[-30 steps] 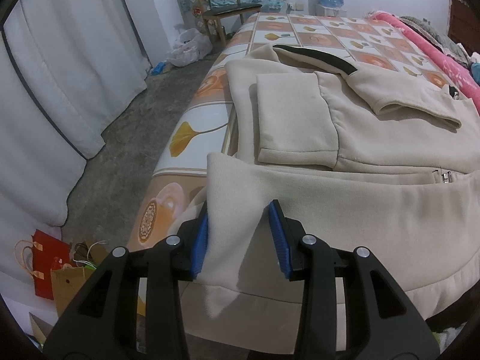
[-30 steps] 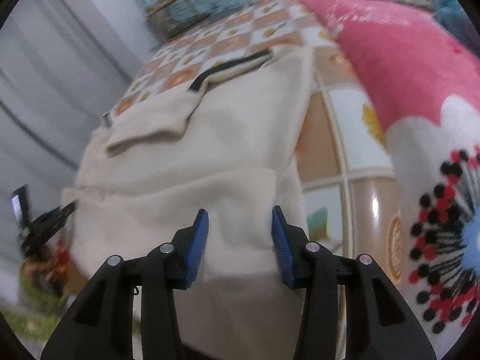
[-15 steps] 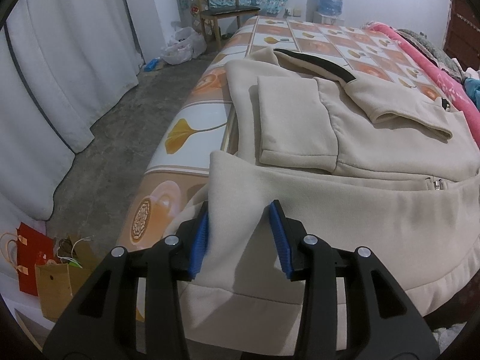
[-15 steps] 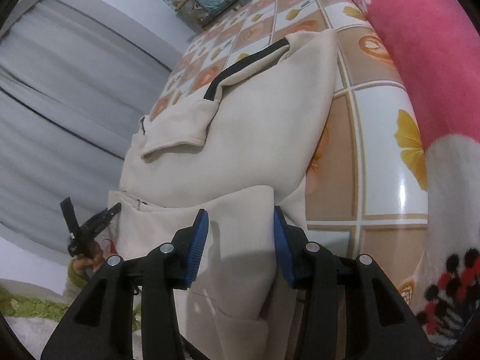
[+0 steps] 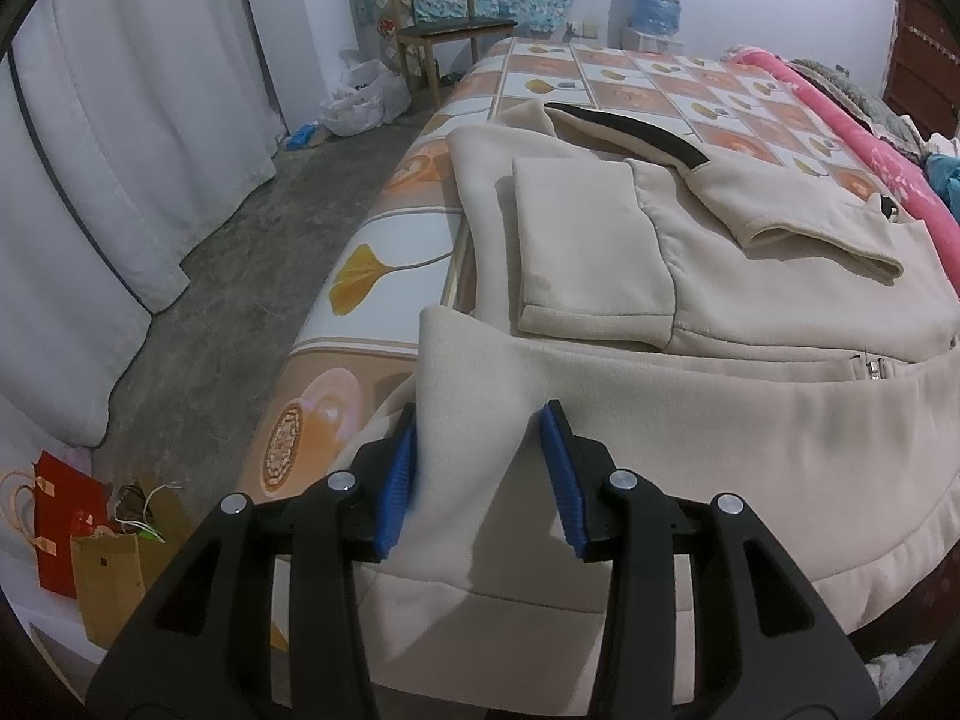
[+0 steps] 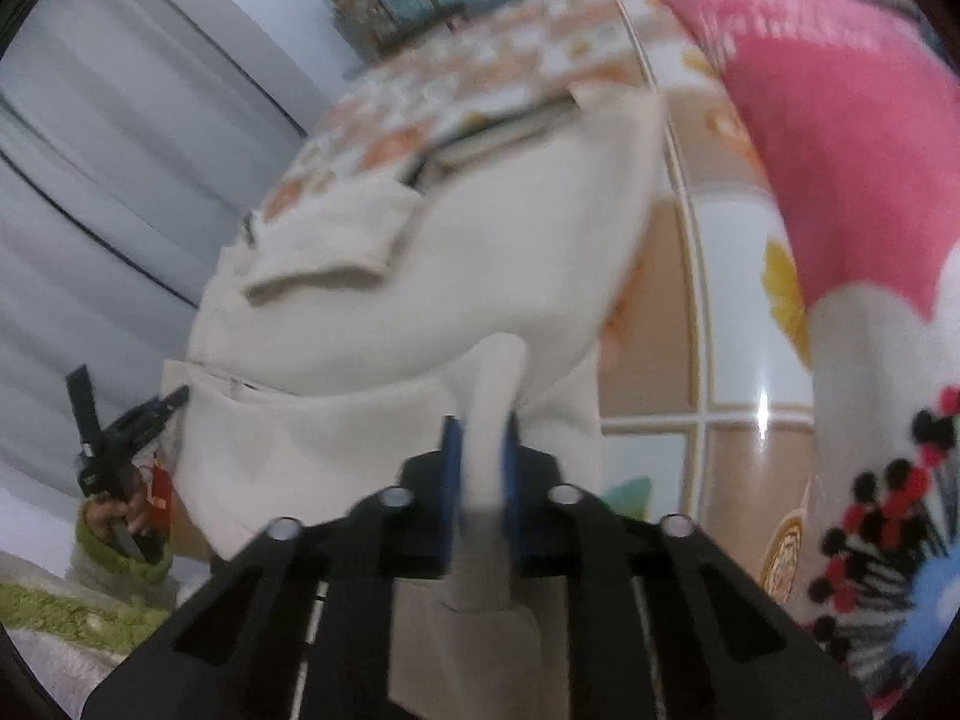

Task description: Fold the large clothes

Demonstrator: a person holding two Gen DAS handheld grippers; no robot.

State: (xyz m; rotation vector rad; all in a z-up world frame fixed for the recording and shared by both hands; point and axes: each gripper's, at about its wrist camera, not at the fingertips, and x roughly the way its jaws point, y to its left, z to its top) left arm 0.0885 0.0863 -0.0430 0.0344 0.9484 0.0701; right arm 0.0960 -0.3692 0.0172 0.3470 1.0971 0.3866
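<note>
R gripper [image 6: 480, 468] pinched tight on beige jacket [image 6: 420, 276] hem, frame centre. L gripper [image 5: 477, 474] jaws apart, fabric between pads; can't tell if gripping.

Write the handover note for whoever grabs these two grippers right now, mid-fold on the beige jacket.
Right gripper: shut, pinching a ridge of the beige jacket hem.
Left gripper: jaws apart around the hem at the other corner; the pads do not clearly press on the fabric.
Jacket lies on the patterned bed, both sleeves already folded in across the body, collar at the far end, hem at the near edge.
Left to do: close the left grip, carry the hem up toward the collar, smooth flat.
</note>
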